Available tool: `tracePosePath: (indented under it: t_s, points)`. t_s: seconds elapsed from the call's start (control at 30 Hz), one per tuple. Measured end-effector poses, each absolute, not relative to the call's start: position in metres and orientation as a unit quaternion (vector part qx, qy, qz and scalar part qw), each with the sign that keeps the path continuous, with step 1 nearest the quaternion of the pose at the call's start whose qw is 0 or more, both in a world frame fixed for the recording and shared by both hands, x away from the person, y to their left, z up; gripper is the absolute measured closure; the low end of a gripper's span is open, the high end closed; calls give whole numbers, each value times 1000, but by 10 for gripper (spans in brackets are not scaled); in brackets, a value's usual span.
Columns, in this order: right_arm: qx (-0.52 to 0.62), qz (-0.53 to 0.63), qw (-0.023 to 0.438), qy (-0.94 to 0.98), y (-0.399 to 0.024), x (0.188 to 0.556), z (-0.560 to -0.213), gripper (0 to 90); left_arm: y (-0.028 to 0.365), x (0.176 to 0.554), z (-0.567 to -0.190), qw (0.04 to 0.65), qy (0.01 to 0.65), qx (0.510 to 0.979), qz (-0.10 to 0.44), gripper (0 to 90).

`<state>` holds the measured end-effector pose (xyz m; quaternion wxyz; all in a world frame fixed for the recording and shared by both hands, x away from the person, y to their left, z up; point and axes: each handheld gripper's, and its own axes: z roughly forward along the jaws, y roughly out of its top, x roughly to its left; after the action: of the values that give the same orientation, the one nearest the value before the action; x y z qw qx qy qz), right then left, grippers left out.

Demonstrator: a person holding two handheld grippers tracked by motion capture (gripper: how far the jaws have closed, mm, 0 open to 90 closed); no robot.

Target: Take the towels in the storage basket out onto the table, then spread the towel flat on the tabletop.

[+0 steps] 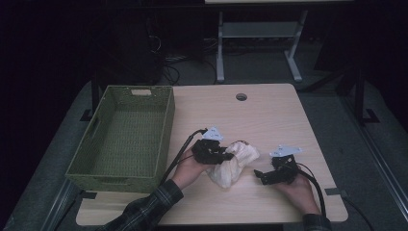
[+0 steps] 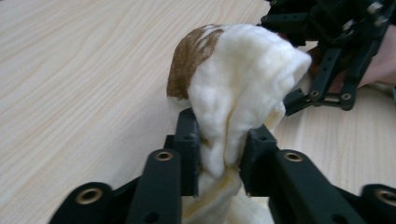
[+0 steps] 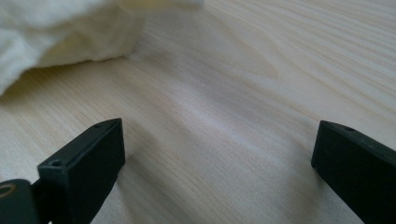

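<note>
Left gripper (image 2: pixel 219 149): jaws clenched on cream cloth (image 2: pixel 243 79); fabric bunched between pads, brown patch at 11 o'clock of bundle. High view cannot show this pinch, only left gripper (image 1: pixel 226 156) touching cloth (image 1: pixel 238 163) near table (image 1: pixel 269 115) centre. Right gripper (image 3: pixel 217 154): jaws released, wide, bare wood between; cloth edge at 10 o'clock, apart. High view: right gripper (image 1: pixel 260 174) at 3 o'clock of cloth, green basket (image 1: pixel 122 134) at 9 o'clock.

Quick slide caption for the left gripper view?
Left gripper pinching a cream fleece cloth above the wooden table.
</note>
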<state>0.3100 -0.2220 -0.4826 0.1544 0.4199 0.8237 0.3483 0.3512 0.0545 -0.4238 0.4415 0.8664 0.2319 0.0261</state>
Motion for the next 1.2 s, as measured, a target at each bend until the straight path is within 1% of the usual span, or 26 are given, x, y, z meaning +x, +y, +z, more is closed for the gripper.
tracePosePath:
  t_s: [0.23, 0.37, 0.47, 0.57, 0.8, 0.93, 1.03, 1.07, 1.1, 1.17, 1.2]
  points:
    - [419, 349, 155, 824, -222, 310, -483, 23, 59, 355, -428, 436, 241, 867, 30, 494]
    - [419, 348, 155, 824, -222, 310, -483, 23, 61, 355, -425, 439, 244, 864, 34, 432]
    - [420, 348, 156, 824, -222, 310, -483, 23, 62, 353, -422, 442, 241, 863, 42, 417]
    - [420, 347, 156, 824, -221, 310, -483, 24, 61, 350, -417, 448, 235, 861, 46, 422]
    - [420, 348, 156, 824, -221, 310, -483, 23, 48, 343, -410, 456, 211, 864, 41, 475]
    - [420, 348, 156, 824, -221, 310, -483, 24, 41, 341, -411, 455, 204, 866, 36, 488]
    - [419, 347, 156, 824, -222, 310, -483, 24, 41, 340, -413, 442, 203, 873, 45, 487]
    - [418, 347, 156, 825, -222, 310, -482, 36, 42, 339, -413, 441, 203, 873, 45, 486]
    - [413, 349, 154, 827, -222, 310, -482, 78, 44, 338, -413, 442, 205, 872, 45, 483]
    - [408, 342, 150, 833, -221, 309, -476, 239, 49, 337, -412, 441, 206, 872, 50, 481]
    - [399, 335, 149, 841, -220, 308, -473, 278, 51, 336, -411, 441, 208, 871, 53, 479]
